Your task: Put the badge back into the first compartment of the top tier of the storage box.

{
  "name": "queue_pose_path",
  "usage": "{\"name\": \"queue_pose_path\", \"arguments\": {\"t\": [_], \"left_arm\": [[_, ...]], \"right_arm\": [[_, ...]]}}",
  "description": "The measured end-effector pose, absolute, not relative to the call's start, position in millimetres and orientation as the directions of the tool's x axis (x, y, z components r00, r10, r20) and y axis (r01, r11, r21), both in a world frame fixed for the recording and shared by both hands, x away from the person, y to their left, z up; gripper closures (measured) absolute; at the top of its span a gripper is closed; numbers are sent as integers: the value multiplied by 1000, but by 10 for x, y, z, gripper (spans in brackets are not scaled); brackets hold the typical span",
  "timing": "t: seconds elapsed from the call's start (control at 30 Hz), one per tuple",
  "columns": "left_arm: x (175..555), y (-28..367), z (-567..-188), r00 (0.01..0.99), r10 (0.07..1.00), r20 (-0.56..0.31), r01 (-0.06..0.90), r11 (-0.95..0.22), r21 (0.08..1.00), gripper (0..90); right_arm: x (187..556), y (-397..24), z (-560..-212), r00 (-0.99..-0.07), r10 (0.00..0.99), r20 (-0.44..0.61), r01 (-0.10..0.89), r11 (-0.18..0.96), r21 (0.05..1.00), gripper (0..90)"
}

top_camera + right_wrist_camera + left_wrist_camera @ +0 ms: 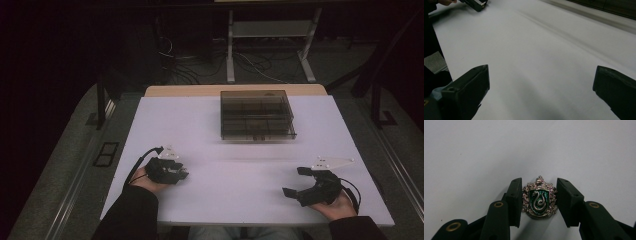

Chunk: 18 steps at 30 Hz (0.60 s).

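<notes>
The badge (pixel 539 198) looks like cast metal, silvery and shiny, with glossy green enamel on its shield. The jaws beside it are matt black plastic with brass-coloured rivets. The table (pixel 200 125) is smooth, matt white. Near its far edge, the box (pixel 257 114) is smoky, translucent plastic.

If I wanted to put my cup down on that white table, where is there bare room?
The widest bare patch lies between the left gripper and the right gripper, in front of the smoky box. Strips of white table either side of the box are free too. The left gripper is closed around a small crest badge.
</notes>
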<state>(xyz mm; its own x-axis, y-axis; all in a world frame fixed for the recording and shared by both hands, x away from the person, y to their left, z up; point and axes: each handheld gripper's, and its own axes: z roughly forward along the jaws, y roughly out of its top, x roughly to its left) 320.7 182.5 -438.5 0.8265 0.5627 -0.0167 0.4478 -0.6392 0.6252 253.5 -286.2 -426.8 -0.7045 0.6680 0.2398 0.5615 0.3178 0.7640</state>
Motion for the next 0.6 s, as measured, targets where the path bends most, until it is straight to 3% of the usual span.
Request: {"name": "queue_pose_path", "arguments": {"t": [0.6], "left_arm": [[3231, 1814, -4252, 839, 543, -38, 437, -629, 643, 569]], "right_arm": [[2532, -2873, -4269, -705, 668, 240, 560, 316, 766, 5]]}}
